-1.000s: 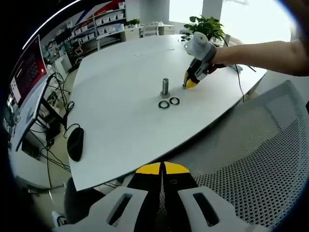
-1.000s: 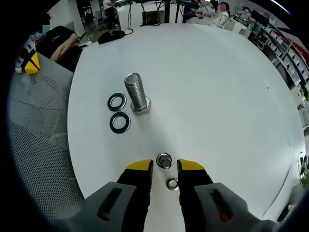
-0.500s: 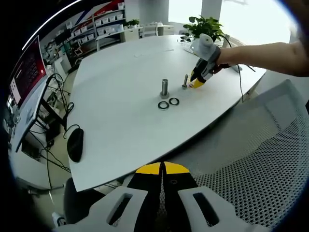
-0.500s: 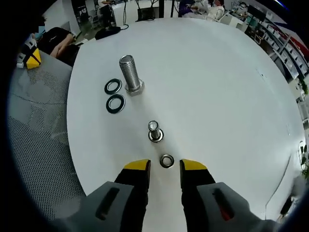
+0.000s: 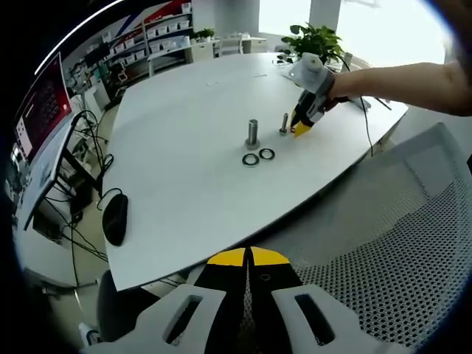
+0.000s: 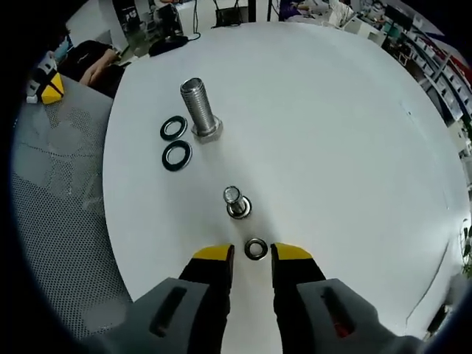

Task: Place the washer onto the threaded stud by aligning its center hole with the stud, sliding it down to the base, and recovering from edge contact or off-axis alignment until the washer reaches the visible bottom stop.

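In the right gripper view, a small shiny metal ring washer [image 6: 256, 248] lies flat on the big round white table [image 6: 332, 133], right between the yellow tips of the right gripper [image 6: 251, 254]. The jaws stand apart on each side of the washer, and I cannot tell if they touch it. Just past the washer, at 12 o'clock from it, a short silver threaded stud [image 6: 236, 201] stands up on its wide base. Farther off, at about 11 o'clock, a big grey bolt with threads [image 6: 200, 110] stands on its head. Two dark flat ring washers [image 6: 175, 141] lie side by side just left of the big bolt. So there is one small shiny washer, one short stud, one big bolt and two dark rings. In the left gripper view, the left gripper [image 5: 248, 257] hangs over a grey mesh chair seat [image 5: 398, 243], well apart from the table, with its yellow tips pressed together on nothing. Far across the table the right gripper [image 5: 301, 128] is held by a person's hand [image 5: 341, 88], just right of the short stud [image 5: 283, 124]. One black computer mouse [image 5: 115, 219] lies at the table edge at 9 o'clock. One green leafy plant [image 5: 318, 40] stands at 12 o'clock. No writing can be read.
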